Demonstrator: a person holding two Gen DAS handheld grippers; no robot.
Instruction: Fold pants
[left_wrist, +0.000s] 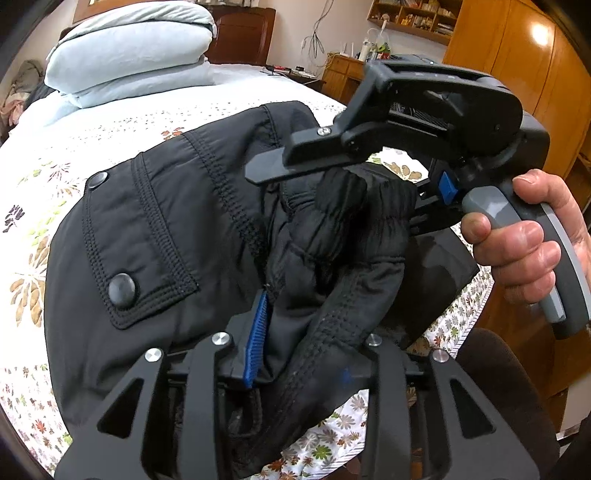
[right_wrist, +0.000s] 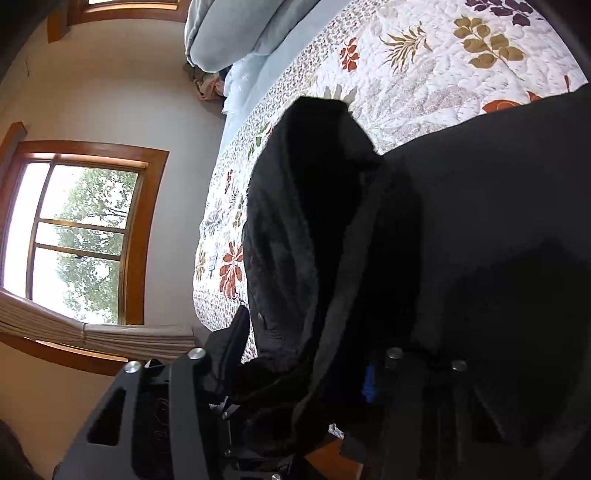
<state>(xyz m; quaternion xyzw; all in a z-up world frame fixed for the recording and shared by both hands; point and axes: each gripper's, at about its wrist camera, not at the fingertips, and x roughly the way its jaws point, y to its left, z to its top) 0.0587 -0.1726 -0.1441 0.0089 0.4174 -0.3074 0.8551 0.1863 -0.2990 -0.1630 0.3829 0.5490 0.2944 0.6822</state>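
Note:
Black padded pants (left_wrist: 166, 229) lie bunched on the floral quilt, with a flap pocket and two snap buttons facing up. My left gripper (left_wrist: 299, 354) is shut on a thick seam of the pants near the waistband, its blue pad showing. My right gripper (left_wrist: 369, 173), held by a hand, is shut on a gathered elastic part of the pants. In the right wrist view the right gripper (right_wrist: 303, 373) clamps a dark fold of the pants (right_wrist: 314, 240), which fills most of the view.
A floral quilt (left_wrist: 55, 177) covers the bed. Folded light blue bedding (left_wrist: 129, 51) is stacked at the far end. A wooden wardrobe (left_wrist: 517, 55) and a desk stand on the right. A window (right_wrist: 77, 236) shows beyond the bed's edge in the right wrist view.

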